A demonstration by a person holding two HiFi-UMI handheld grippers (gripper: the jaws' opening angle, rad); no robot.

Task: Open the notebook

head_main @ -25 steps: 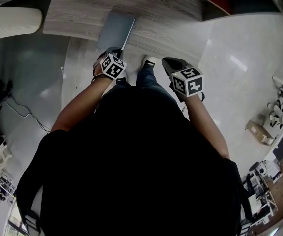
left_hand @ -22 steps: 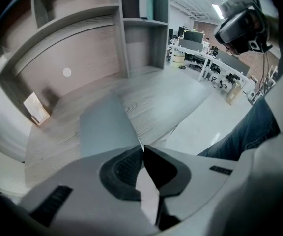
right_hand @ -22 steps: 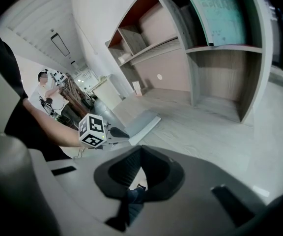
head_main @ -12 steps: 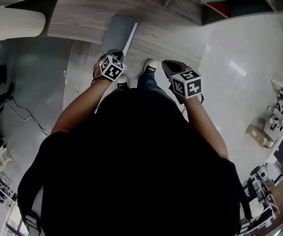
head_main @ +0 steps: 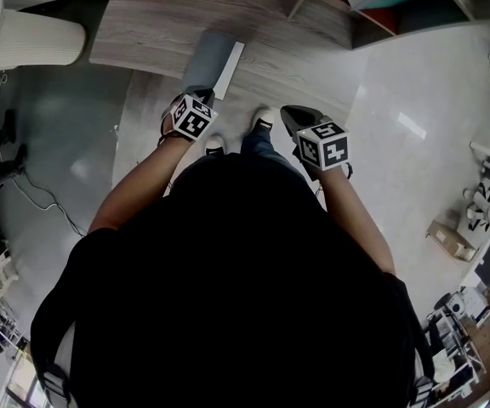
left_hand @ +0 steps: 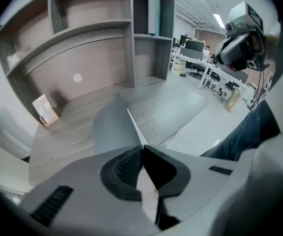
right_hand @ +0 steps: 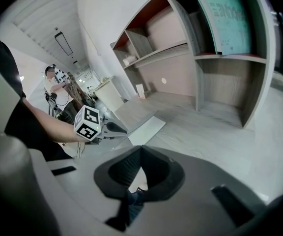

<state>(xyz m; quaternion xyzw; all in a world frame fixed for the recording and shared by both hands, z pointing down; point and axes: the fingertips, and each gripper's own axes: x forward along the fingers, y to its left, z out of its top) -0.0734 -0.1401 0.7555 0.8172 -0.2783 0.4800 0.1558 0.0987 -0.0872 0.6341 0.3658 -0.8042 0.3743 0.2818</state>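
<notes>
1. Notebook (head_main: 213,58) is lying on the wood-grain table (head_main: 143,32), near the front edge and pretty much straight ahead of the person.
2. Left gripper (head_main: 201,93) has its jaws clamped on the near edge of the grey cover (left_hand: 113,127). It's pinching only that thin sheet, and the left gripper view shows the cover's white inner side running down between the pads.
3. That cover is tilted up off the rest of the notebook. In the right gripper view it slopes above a flat white page (right_hand: 147,128), so the notebook is partly open, not laid flat.
4. Right gripper (head_main: 294,116) hangs off to the right, above the pale floor (head_main: 398,143) and well apart from the notebook. Its jaws are closed tip to tip with nothing in them.
5. Behind the table there's a shelf unit (left_hand: 131,38) with open compartments, and a small box (left_hand: 44,109) leans at the back left of the table.
6. Person's jeans and white shoes (head_main: 262,117) show between the two grippers in the head view.
</notes>
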